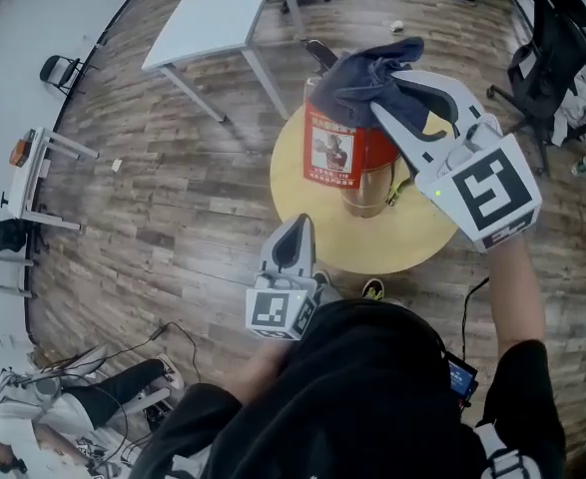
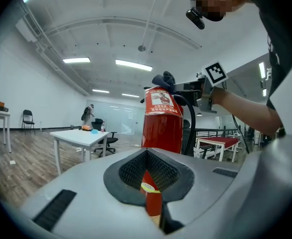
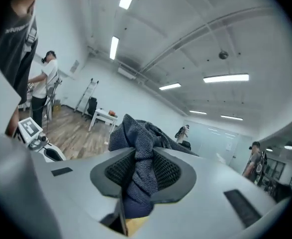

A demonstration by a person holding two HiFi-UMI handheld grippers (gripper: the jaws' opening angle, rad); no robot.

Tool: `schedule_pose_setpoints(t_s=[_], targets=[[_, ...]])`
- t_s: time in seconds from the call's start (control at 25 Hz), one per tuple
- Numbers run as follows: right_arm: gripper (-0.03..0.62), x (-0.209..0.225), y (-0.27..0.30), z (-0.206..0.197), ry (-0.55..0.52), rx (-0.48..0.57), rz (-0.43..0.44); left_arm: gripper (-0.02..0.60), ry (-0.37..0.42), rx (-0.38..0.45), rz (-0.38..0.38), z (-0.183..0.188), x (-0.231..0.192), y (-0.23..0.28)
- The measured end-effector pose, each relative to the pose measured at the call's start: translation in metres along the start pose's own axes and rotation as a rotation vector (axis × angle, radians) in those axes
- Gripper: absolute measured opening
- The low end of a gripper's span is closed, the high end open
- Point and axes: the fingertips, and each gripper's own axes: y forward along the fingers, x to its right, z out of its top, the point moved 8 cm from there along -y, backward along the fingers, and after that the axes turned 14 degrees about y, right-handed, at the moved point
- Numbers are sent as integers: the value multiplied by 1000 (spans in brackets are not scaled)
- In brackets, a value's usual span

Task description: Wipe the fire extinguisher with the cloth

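Fire extinguisher (image 1: 368,150), red with a label, stands upright under dark-blue cloth (image 1: 372,74).

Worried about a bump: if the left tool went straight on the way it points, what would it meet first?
Most likely the red body of the fire extinguisher, which stands on the round table dead ahead of the left tool; the depth is hard to judge.

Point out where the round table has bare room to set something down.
Bare on the round table: the left crescent beside the fire extinguisher, and the near strip ahead of the left gripper. Crowded: the right side, under the right gripper holding the cloth on top.
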Motion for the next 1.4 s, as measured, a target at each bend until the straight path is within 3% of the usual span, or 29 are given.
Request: schedule_pose_setpoints(t_s=[0.12,0.24,0.36,0.52,0.72,0.88,1.0,1.16,1.32,1.4], targets=[[109,6,25,26,-124,-57,56,15,1,10,17,-5,-4,-7],[107,14,61,47,-234,-179,120,15,-9,6,30,-5,-7,-6],[106,18,87,68,-239,-241,168,15,-13,6,32,4,-9,-3],[100,11,96,71,-293,-230,137,15,-9,8,11,5,-7,4],[94,3,48,55,-263,-272,224,15,-8,13,-4,8,-8,4],[94,40,23,19,-238,-314,56,15,-8,-3,-14,-2,-2,6],[94,45,30,-18,-230,-388,51,15,-16,-10,-17,-5,-4,6],[91,26,13,-25,-267,-348,81,15,-25,-8,-14,-5,-10,6],[91,11,-14,-17,-237,-290,192,15,-28,-14,-14,-5,-11,6],[89,12,-15,-8,-197,-225,163,15,-28,-14,-16,-6,-11,7]])
